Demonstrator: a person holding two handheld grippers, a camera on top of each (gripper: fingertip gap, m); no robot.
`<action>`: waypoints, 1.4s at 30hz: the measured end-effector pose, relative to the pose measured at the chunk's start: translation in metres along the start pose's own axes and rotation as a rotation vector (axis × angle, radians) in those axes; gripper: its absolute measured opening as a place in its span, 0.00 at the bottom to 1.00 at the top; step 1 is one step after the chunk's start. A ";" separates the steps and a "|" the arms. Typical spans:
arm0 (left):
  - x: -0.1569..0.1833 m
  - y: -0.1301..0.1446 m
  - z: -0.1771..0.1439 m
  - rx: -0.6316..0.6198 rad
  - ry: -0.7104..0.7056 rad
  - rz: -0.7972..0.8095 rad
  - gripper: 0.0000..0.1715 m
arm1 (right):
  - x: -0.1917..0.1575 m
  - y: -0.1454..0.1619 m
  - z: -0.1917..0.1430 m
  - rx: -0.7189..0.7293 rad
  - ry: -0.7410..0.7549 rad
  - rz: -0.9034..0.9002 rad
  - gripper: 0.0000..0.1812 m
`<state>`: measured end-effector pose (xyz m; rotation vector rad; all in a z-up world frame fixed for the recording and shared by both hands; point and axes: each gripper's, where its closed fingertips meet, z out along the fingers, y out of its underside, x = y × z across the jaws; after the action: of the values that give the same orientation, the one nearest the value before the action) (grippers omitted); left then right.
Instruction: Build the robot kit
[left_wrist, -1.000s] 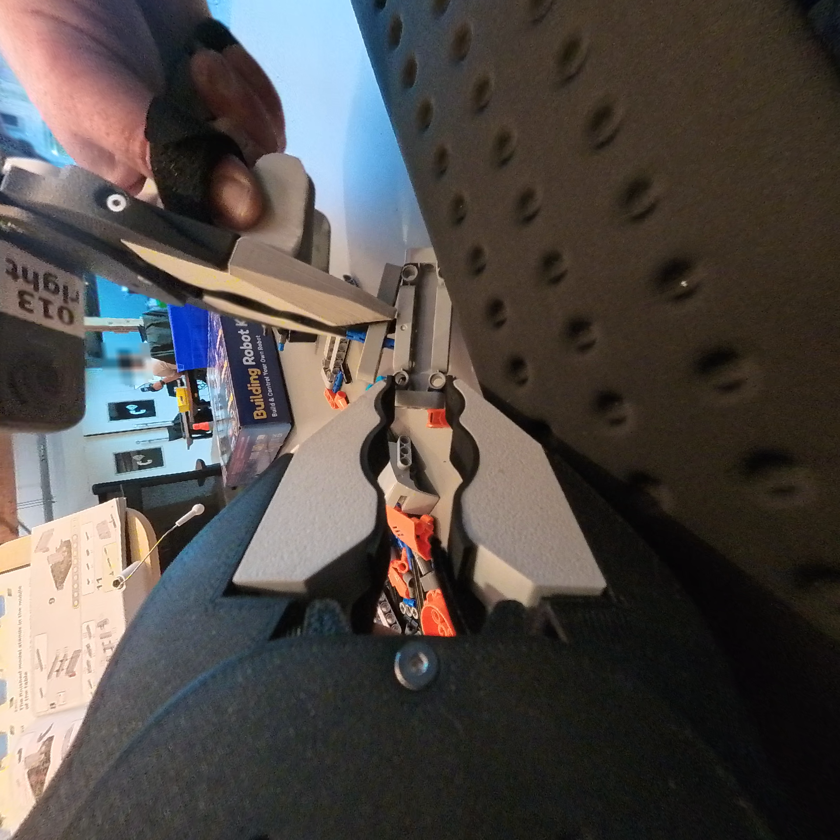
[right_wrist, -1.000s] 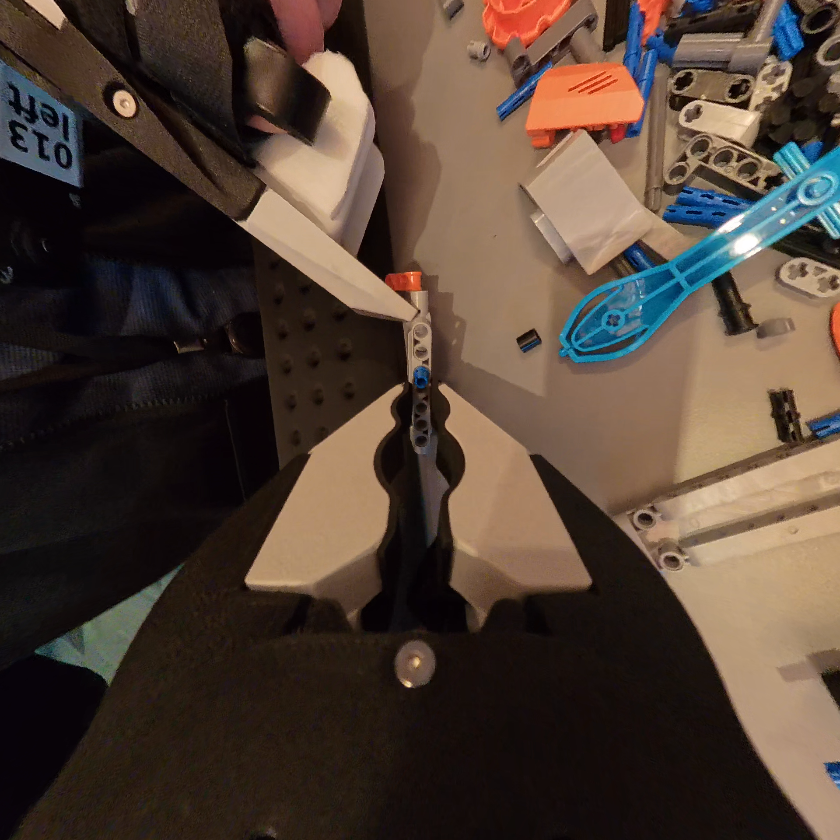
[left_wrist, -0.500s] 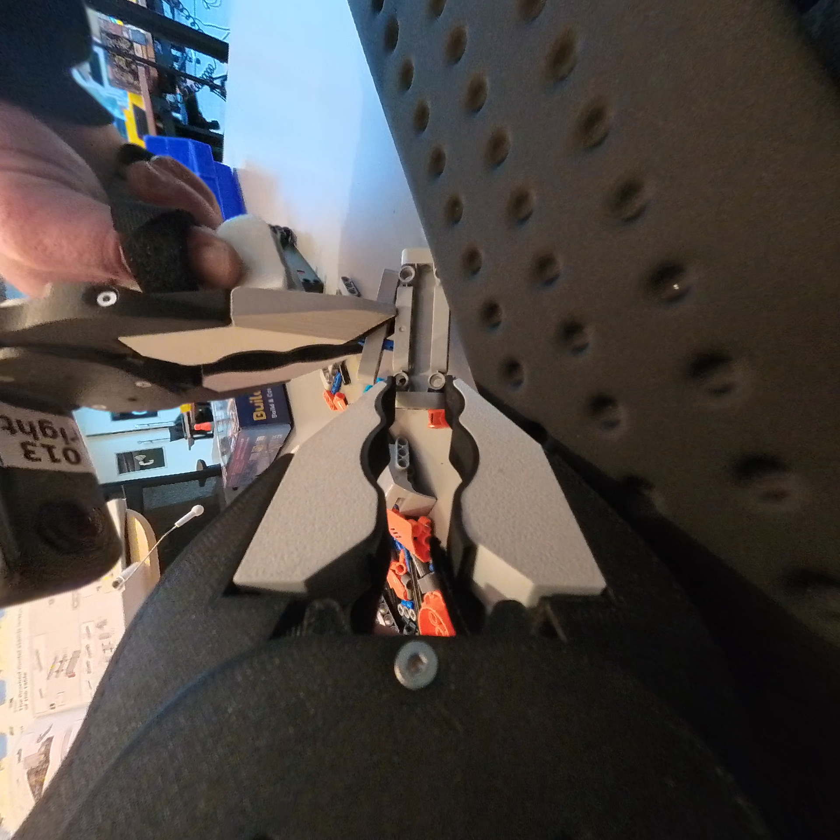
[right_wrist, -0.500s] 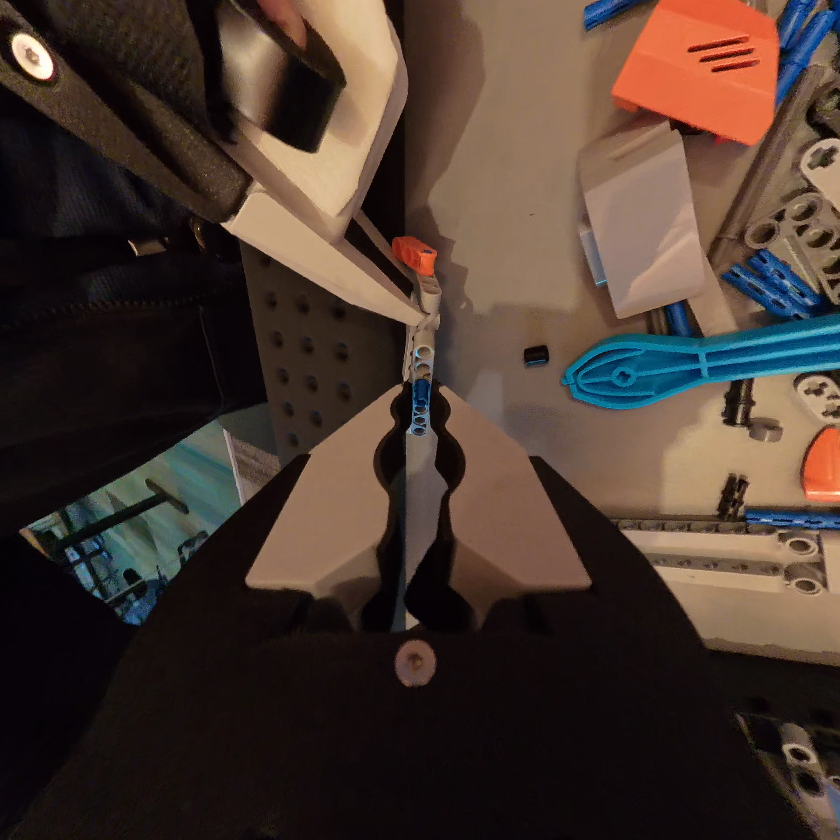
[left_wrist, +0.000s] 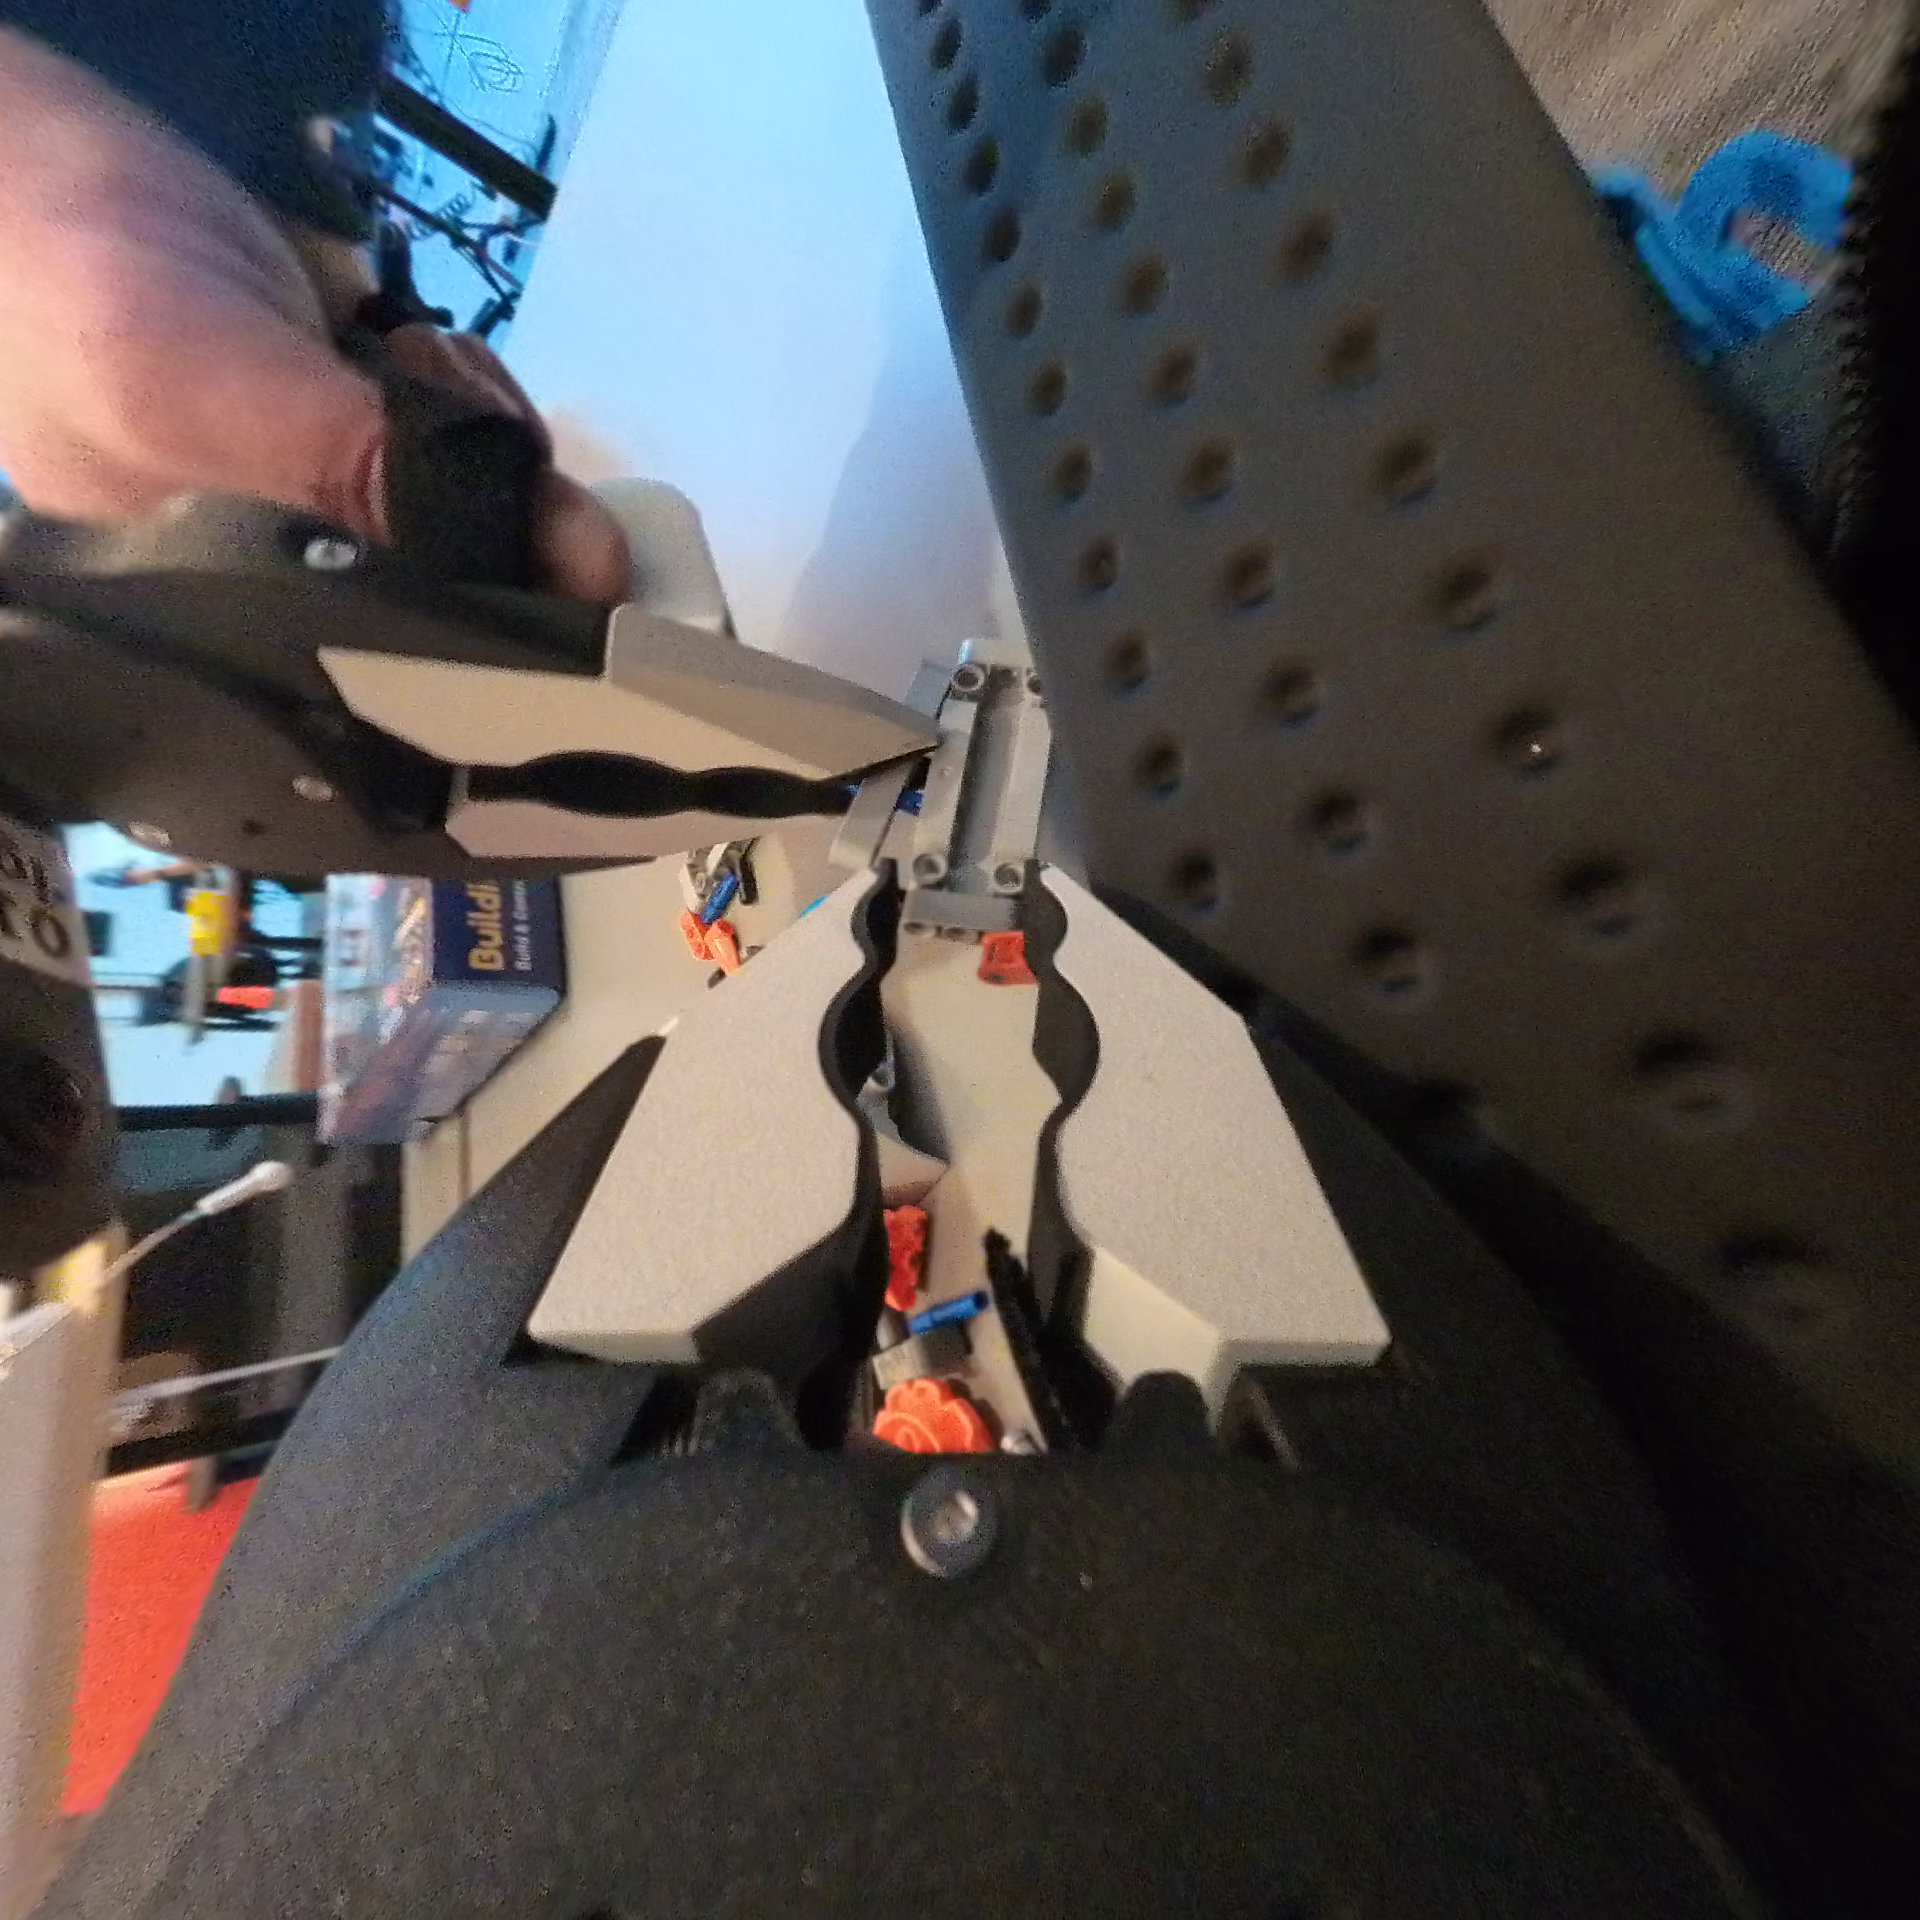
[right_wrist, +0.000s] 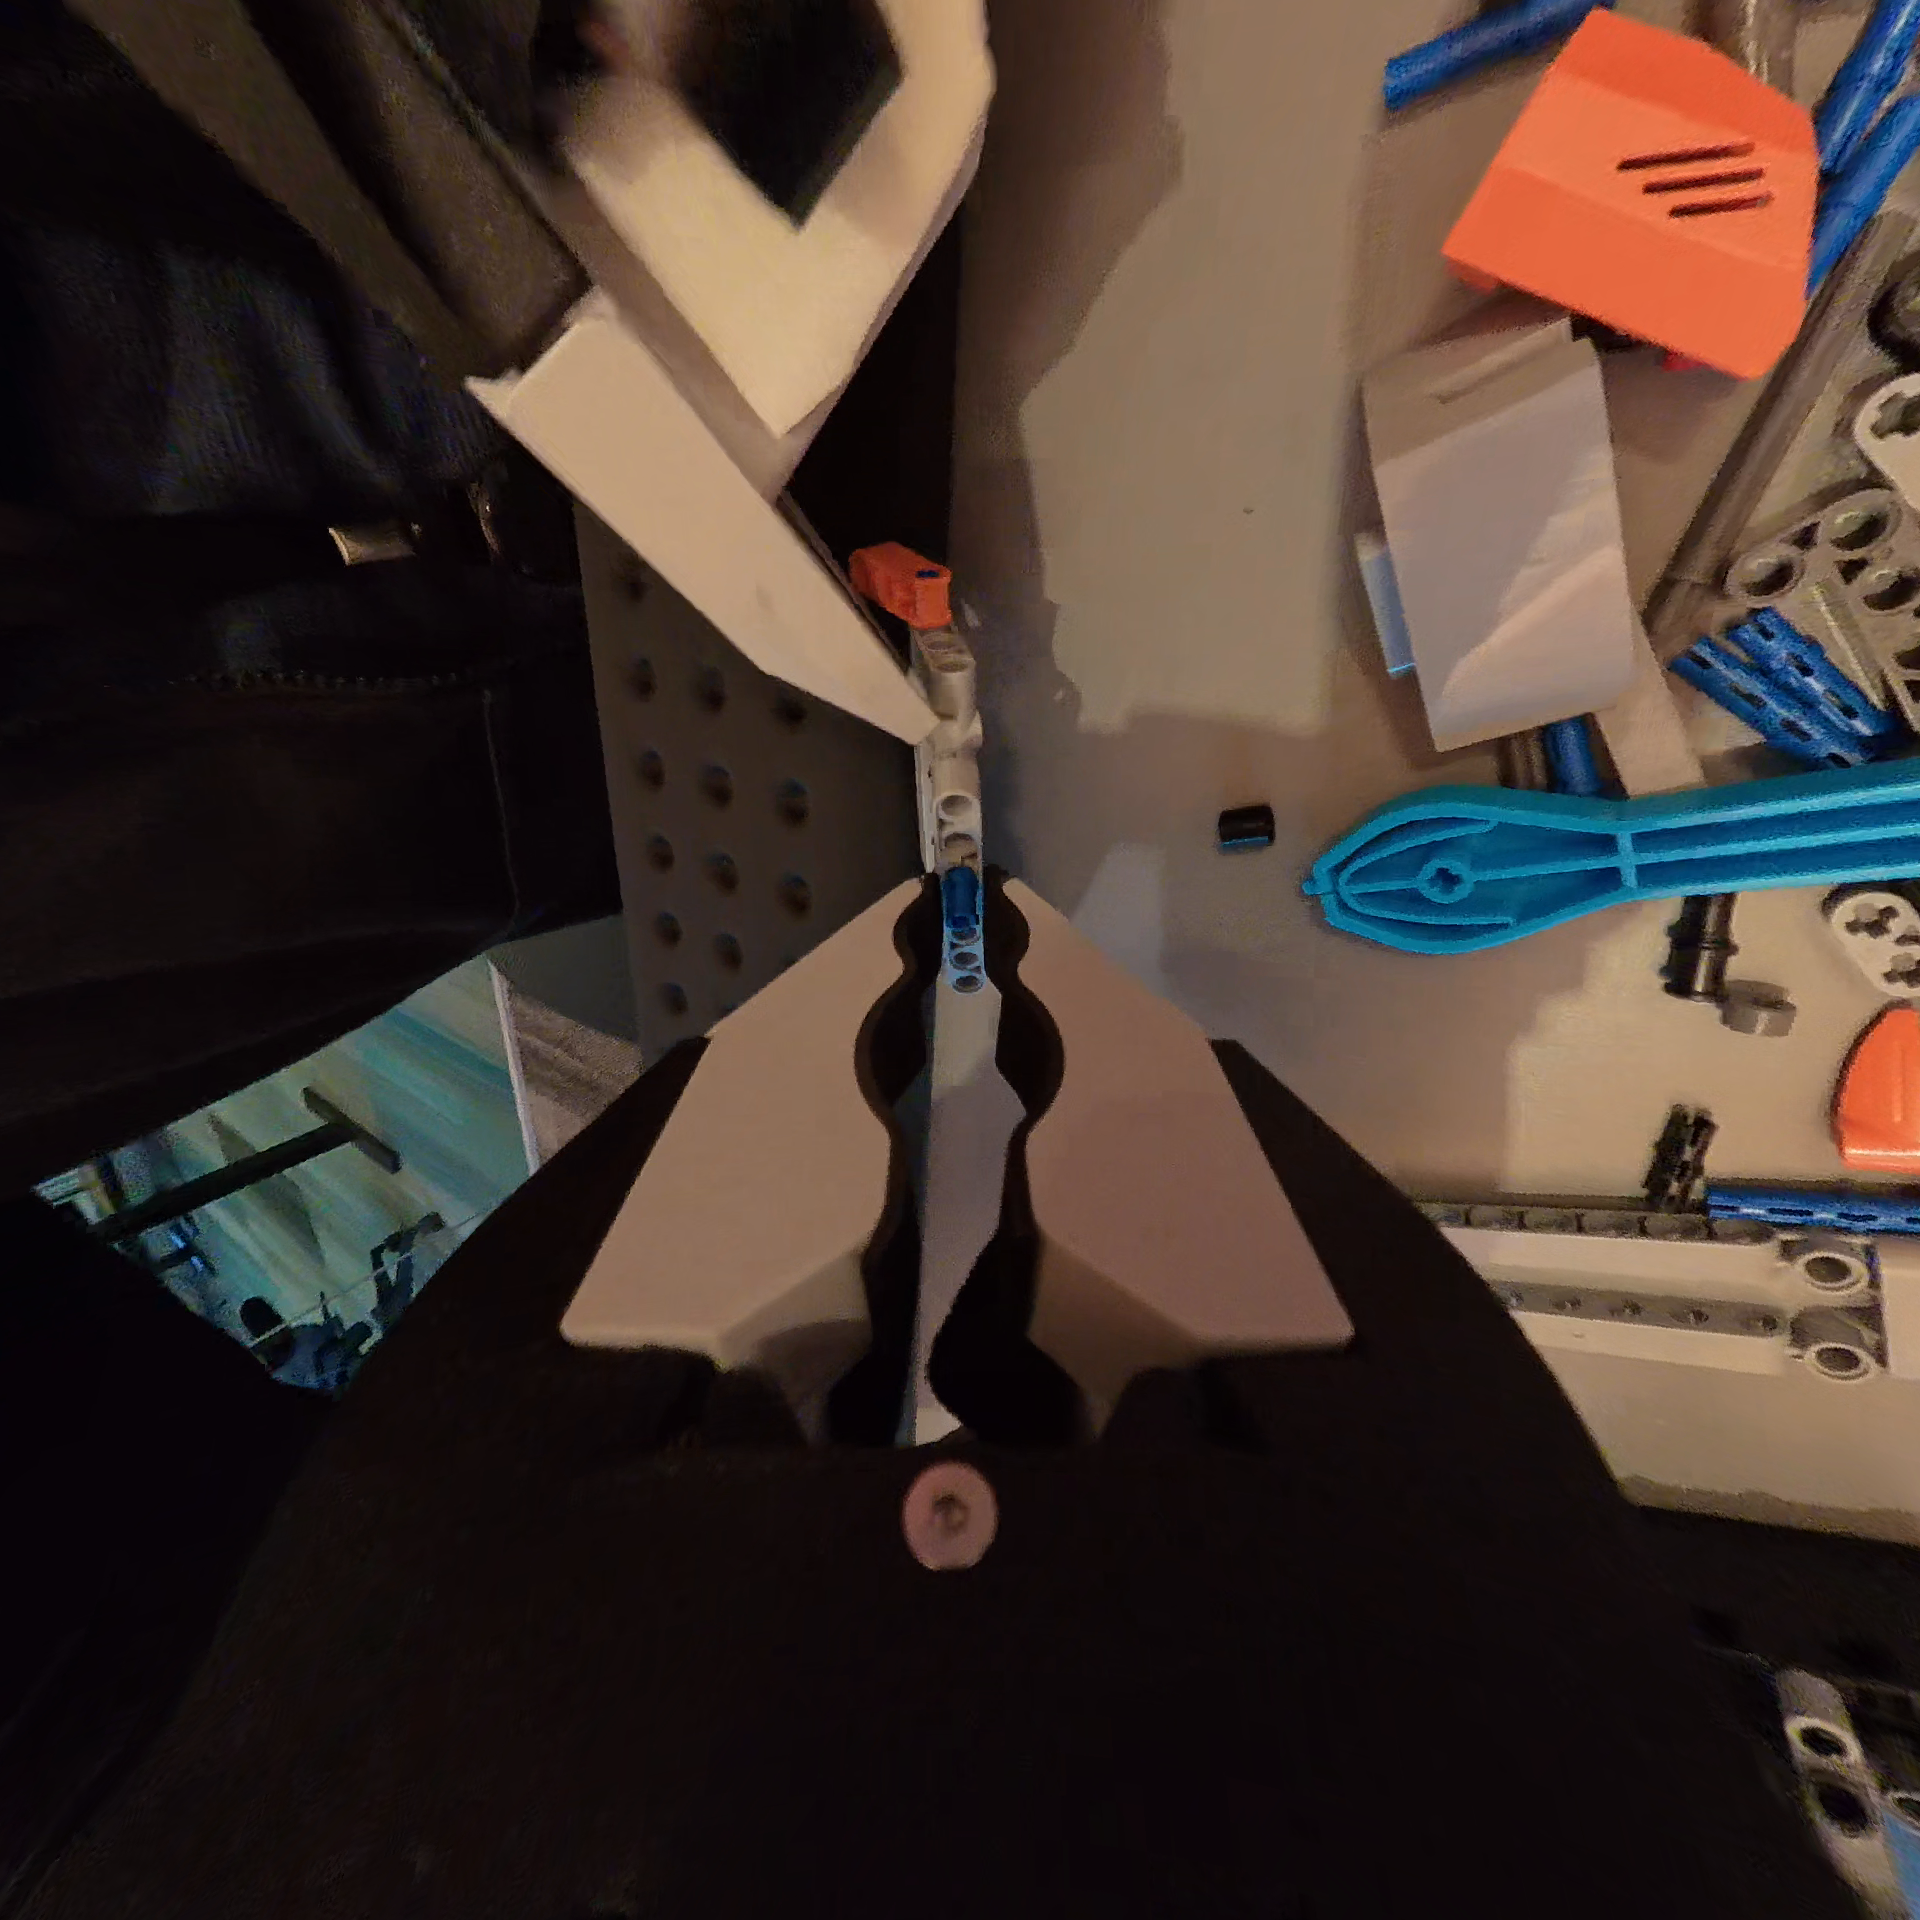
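My left gripper (left_wrist: 956, 883) is shut on a grey panel assembly (left_wrist: 987, 748) with a small orange piece (left_wrist: 1003, 956), held beside a dark grey perforated plate (left_wrist: 1351, 520). My right gripper (right_wrist: 956, 883) is shut on a thin grey beam (right_wrist: 961, 977) with a blue pin (right_wrist: 961, 904). The beam's far end meets the grey assembly (right_wrist: 951, 727), whose orange piece (right_wrist: 904, 592) sticks out beyond the left gripper's fingertips (right_wrist: 831, 644). In the left wrist view the right gripper (left_wrist: 925, 758) comes in from the left, with a hand (left_wrist: 156, 343) on it.
Loose building pieces lie on the grey table (right_wrist: 1143, 520): an orange panel (right_wrist: 1642, 208), a curved grey panel (right_wrist: 1496, 540), a light blue blade (right_wrist: 1621, 862), a small black bush (right_wrist: 1247, 826), long grey beams (right_wrist: 1662, 1299). A printed box (left_wrist: 447, 997) stands far off. Both grippers' tips are close together, under 4 cm apart.
The right gripper swung and moved closer over the table, still on the beam. The held assembly tilted slightly, its orange end leaning left. Both grips stayed shut.
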<state>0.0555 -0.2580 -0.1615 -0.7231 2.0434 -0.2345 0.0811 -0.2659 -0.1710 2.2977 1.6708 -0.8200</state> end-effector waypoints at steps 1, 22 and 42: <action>-0.004 0.002 -0.001 0.002 -0.002 -0.042 0.09 | -0.001 -0.001 0.000 0.012 0.007 0.001 0.03; -0.018 -0.021 0.003 0.211 0.371 -0.757 0.09 | -0.012 -0.009 -0.012 0.270 0.204 0.011 0.03; -0.046 -0.029 -0.004 0.371 0.315 -0.916 0.03 | -0.015 -0.014 -0.030 0.451 0.302 0.014 0.07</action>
<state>0.0821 -0.2554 -0.1136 -1.3971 1.7254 -1.2746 0.0752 -0.2596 -0.1354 2.8573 1.7218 -0.9701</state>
